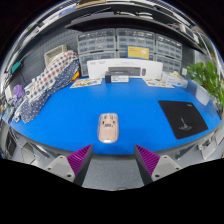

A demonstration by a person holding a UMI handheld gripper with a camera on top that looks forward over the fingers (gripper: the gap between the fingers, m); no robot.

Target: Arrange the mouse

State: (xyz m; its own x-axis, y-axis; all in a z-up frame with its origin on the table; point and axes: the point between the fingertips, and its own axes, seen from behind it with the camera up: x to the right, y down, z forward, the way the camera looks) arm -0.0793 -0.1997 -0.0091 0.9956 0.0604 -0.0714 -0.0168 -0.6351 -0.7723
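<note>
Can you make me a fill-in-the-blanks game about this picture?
1. The pale beige computer mouse rests on a table coloured ____.
2. The flat rectangular mouse pad beside it is coloured ____.
3. The gripper has purple pads, and its fingers stand ____, holding nothing.
4. The mouse lies just ____ of the fingers.

Missing words: blue; black; open; ahead

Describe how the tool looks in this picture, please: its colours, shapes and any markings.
The tool has two pale grey fingers with angular, bracket-like bodies. Each bears a purple pad on its inner face, triangular in outline and ribbed with fine lines. No cables or markings show.
</note>
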